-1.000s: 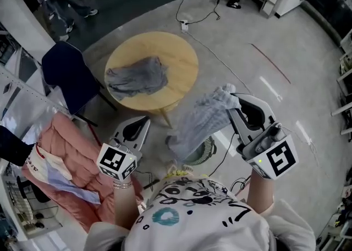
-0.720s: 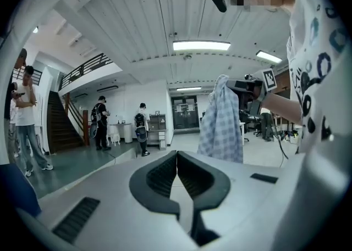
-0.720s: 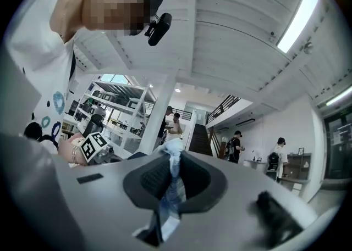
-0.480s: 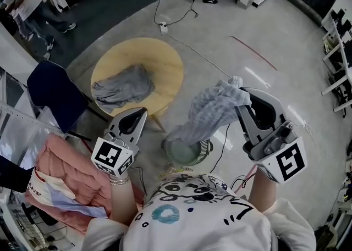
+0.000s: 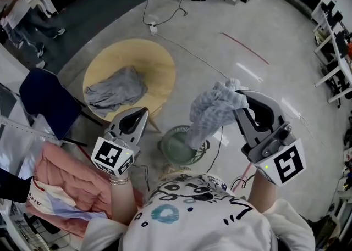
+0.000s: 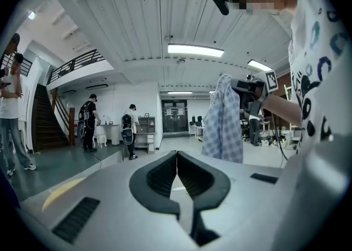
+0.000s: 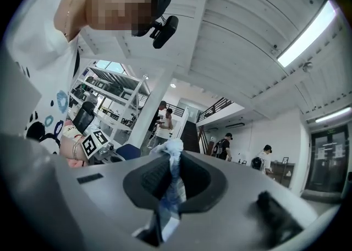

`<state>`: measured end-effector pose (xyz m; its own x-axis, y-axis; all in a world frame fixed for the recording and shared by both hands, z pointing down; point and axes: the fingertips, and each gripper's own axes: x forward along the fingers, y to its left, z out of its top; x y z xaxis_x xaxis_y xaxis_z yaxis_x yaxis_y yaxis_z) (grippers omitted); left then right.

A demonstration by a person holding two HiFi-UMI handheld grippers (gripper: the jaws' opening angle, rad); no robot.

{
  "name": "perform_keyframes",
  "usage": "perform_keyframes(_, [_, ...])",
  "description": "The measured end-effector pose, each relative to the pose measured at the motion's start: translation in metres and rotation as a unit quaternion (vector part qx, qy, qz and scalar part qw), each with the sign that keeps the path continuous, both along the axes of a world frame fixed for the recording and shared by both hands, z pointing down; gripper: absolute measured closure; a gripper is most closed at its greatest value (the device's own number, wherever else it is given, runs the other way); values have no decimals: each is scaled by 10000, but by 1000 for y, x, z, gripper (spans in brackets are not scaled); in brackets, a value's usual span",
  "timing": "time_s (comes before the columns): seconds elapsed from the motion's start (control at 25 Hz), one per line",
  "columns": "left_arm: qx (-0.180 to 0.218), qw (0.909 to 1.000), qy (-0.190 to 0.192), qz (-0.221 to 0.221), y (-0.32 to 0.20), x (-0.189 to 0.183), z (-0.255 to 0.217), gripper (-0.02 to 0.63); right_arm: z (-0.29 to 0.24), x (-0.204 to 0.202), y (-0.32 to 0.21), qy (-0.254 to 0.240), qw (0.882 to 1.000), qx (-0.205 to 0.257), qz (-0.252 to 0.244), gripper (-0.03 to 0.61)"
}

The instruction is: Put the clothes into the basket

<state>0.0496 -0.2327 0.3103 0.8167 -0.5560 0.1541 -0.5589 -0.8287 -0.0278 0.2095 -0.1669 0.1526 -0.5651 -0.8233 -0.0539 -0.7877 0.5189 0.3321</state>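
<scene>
Checked cloth hanging over the basket

The right tongs [image 5: 236, 99] were clamped on the bunched top of 1 pale blue-grey checked cloth [image 5: 212, 115]. It hung in crumpled folds, with its lower end over the mouth of the 1 round basket [image 5: 165, 144] on the floor. The 2nd piece of clothing, 1 plain grey garment [image 5: 115, 88], lay rumpled on the round wooden worktop [image 5: 157, 60]. The left tongs [image 5: 140, 115] were closed on nothing.

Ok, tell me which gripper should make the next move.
Right: the right gripper is shut on the checked cloth, which hangs over the basket. The left gripper is shut and empty.
</scene>
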Motion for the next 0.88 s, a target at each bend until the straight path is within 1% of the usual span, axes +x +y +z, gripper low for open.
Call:
perform_keyframes(0.16, [-4,9999,-119,58,1,3,4,598,13,2,-3,148,9997,-162,104,535])
perform_keyframes(0.24, [4,9999,-150,58,3,3,3,598,17,2,-4,112,9994,-277,145,537])
perform_keyframes(0.6, [-146,9996,-245,26,11,-11,10,598,41,-6,-7,146,9975,-690,58,535])
perform_keyframes(0.88, [-216,9994,-192,166,16,-16,12,598,56,-18,4,188,9953,-944,111,535])
